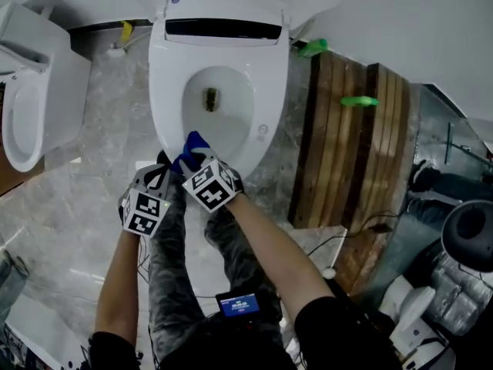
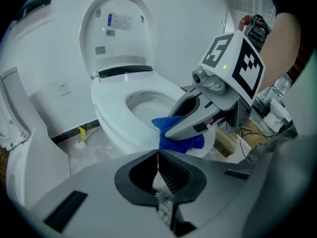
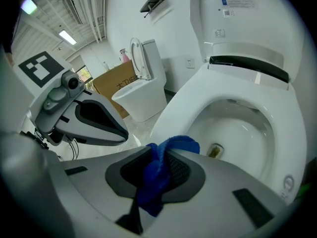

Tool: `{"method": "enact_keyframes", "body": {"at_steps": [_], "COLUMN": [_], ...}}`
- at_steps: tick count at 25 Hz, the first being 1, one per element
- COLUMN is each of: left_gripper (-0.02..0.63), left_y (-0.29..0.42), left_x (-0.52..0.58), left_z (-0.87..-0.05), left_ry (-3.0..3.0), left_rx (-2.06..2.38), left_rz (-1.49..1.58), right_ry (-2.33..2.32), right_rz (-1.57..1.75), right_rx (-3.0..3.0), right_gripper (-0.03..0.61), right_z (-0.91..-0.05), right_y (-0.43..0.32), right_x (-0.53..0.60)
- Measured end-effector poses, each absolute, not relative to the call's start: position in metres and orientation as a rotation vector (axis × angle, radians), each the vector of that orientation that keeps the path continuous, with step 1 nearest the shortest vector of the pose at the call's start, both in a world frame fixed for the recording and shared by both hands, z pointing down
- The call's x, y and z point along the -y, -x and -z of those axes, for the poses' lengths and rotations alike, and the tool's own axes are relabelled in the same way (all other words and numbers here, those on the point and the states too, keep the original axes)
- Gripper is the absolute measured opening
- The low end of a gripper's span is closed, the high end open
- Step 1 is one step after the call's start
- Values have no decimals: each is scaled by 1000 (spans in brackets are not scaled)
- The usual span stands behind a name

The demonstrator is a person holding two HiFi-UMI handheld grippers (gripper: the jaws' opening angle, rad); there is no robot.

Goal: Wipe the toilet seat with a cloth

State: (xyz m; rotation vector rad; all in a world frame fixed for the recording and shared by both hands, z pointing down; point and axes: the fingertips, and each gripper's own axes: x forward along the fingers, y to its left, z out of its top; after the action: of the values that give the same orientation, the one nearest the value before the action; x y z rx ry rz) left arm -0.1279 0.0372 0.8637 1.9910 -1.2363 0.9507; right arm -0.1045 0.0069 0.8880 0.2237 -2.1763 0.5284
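A blue cloth (image 3: 181,144) is clamped between the jaws of the right gripper (image 3: 159,155). One fold bulges out ahead of the fingertips and the rest is bunched back between the pads. The front rim of the toilet seat (image 1: 166,91) lies directly beneath those fingertips, and the cloth appears to rest against it, though contact cannot be confirmed. The left gripper (image 2: 158,165) is held just to the left of the right one, its jaws pressed together with nothing seen between the pads.

The wipe appears to be at its start on the front of the seat. For a clean pass, the protruding fold is best laid flat on the rim and drawn along the ring with steady downward pressure. The hard jaw tips should be kept off the plastic, so that only fabric rubs. The grip must be held firm, or the cloth may be dragged out and dropped into the opening just beyond the tips. The idle left gripper is best kept clear of the sweep.

Beyond the right gripper's tips, the bowl (image 1: 231,126) is seen open, its lid (image 2: 119,29) raised behind it. A small brownish patch sits at the drain, and what it is cannot be told. A second toilet (image 1: 31,91) stands well off to the left gripper's far side. Its bowl is not seen into.
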Motion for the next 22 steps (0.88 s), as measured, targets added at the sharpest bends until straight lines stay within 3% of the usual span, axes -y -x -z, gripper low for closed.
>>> {"method": "enact_keyframes", "body": {"at_steps": [22], "left_gripper": [12], "left_y": [28], "left_x": [-34], "left_z": [-852], "left_ry": [-2069], "left_rx": [1154], "left_rz": [-1040], "right_ry": [-291], "right_rz": [-590], "right_rx": [2143], "right_gripper": [69], "right_z": [-890], "right_y": [-48], "right_x": [-17]}}
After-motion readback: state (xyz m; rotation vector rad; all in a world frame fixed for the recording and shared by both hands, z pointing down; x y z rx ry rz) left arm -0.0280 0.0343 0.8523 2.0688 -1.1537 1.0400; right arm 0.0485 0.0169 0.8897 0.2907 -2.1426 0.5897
